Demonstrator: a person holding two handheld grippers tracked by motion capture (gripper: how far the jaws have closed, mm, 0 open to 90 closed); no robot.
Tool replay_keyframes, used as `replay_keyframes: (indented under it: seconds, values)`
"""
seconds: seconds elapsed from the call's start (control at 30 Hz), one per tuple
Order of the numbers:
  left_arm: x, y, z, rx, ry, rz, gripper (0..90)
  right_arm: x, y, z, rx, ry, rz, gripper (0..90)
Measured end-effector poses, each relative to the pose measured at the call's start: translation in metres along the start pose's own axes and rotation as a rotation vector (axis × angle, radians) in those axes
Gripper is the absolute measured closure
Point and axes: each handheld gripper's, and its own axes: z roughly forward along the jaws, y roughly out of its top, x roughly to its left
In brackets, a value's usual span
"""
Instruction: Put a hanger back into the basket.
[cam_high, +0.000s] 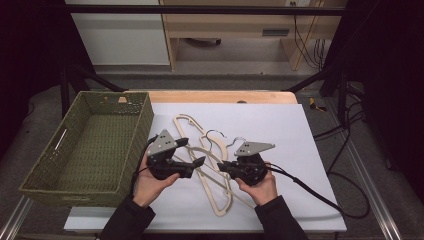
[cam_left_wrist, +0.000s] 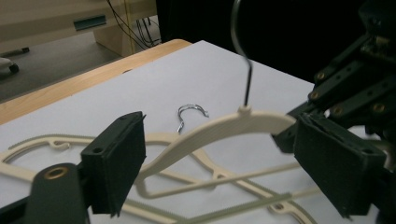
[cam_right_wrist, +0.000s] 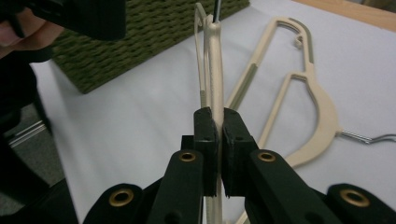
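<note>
My right gripper (cam_right_wrist: 217, 140) is shut on the arm of a cream plastic hanger (cam_right_wrist: 215, 60) and holds it edge-up above the white sheet. In the left gripper view that same hanger (cam_left_wrist: 219, 128) is raised, its metal hook pointing up, and its arm crosses the gap of my left gripper (cam_left_wrist: 224, 163), which is open with the pads off it. In the high view the left gripper (cam_high: 192, 151) and the right gripper (cam_high: 223, 166) face each other over the middle of the sheet. Other cream hangers (cam_high: 181, 121) lie flat beneath them.
A green woven basket (cam_high: 142, 135) stands at the left of the table, with nothing seen inside. The white sheet (cam_high: 280, 130) covers a wooden tabletop. Black cables trail off to the right. One flat hanger (cam_right_wrist: 322, 107) lies right of my right jaws.
</note>
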Motion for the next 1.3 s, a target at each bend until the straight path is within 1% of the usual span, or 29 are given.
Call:
replay_keyframes:
  seconds: [0.1,0.2,0.27,0.3,0.33,0.4,0.43,0.5,0.57,0.6,0.67,0.73,0.77,0.87,0.93,1.03,1.1,1.13,1.2,1.23,1.27,1.3]
  values:
    - [-0.003,-0.01,-0.011,-0.001,-0.01,0.004,14.9,0.005,-0.002,-0.009,-0.006,0.044,-0.028,87.1]
    - [-0.007,-0.019,-0.016,0.013,-0.036,0.016,15.9,0.011,-0.005,-0.014,0.003,0.092,-0.06,87.1]
    - [-0.01,-0.024,-0.015,0.03,-0.052,0.026,17.6,0.014,-0.009,-0.015,0.006,0.115,-0.071,87.1]
    - [-0.011,-0.025,-0.013,0.049,-0.06,0.037,18.7,0.015,-0.011,-0.015,0.005,0.129,-0.081,87.1]
    - [-0.013,-0.026,-0.011,0.067,-0.058,0.056,20.0,0.016,-0.012,-0.015,0.01,0.143,-0.09,87.1]
    - [-0.017,-0.029,-0.007,0.091,-0.064,0.082,21.9,0.018,-0.013,-0.014,0.022,0.157,-0.096,87.1]
    - [-0.018,-0.03,-0.005,0.106,-0.07,0.094,24.4,0.018,-0.014,-0.013,0.022,0.168,-0.102,87.1]
    - [-0.019,-0.032,-0.002,0.121,-0.06,0.119,30.2,0.02,-0.015,-0.013,0.034,0.182,-0.109,87.2]
    - [-0.02,-0.033,0.0,0.144,-0.074,0.127,41.9,0.021,-0.016,-0.012,0.046,0.195,-0.119,87.1]
    - [-0.02,-0.034,0.001,0.153,-0.08,0.131,45.1,0.021,-0.016,-0.012,0.051,0.2,-0.122,87.2]
    - [-0.02,-0.035,0.003,0.169,-0.09,0.14,54.5,0.021,-0.017,-0.011,0.058,0.215,-0.127,87.1]
    - [-0.02,-0.036,0.004,0.188,-0.096,0.151,59.5,0.021,-0.017,-0.01,0.059,0.227,-0.127,87.1]
    - [-0.02,-0.036,0.004,0.199,-0.1,0.153,60.6,0.021,-0.017,-0.009,0.061,0.232,-0.131,87.1]
    - [-0.021,-0.037,0.005,0.219,-0.096,0.155,63.3,0.02,-0.018,-0.008,0.077,0.234,-0.133,86.7]
    - [-0.022,-0.037,0.004,0.23,-0.092,0.151,65.2,0.019,-0.018,-0.008,0.076,0.222,-0.129,85.0]
    - [-0.024,-0.036,0.002,0.228,-0.102,0.138,70.5,0.016,-0.018,-0.009,0.054,0.177,-0.117,78.7]
    - [-0.026,-0.035,0.001,0.226,-0.121,0.125,74.7,0.015,-0.019,-0.011,0.021,0.132,-0.124,73.0]
    - [-0.028,-0.035,0.001,0.22,-0.132,0.111,76.3,0.015,-0.019,-0.012,0.004,0.114,-0.123,72.0]
    - [-0.031,-0.034,0.001,0.221,-0.142,0.108,78.5,0.014,-0.019,-0.013,-0.007,0.09,-0.124,67.4]
    - [-0.032,-0.034,0.001,0.216,-0.155,0.1,79.5,0.014,-0.019,-0.014,-0.021,0.076,-0.124,65.2]
    - [-0.034,-0.034,0.001,0.217,-0.165,0.101,80.7,0.014,-0.02,-0.014,-0.031,0.057,-0.135,63.2]
    - [-0.035,-0.034,0.001,0.215,-0.177,0.1,81.9,0.014,-0.02,-0.014,-0.041,0.048,-0.138,59.8]
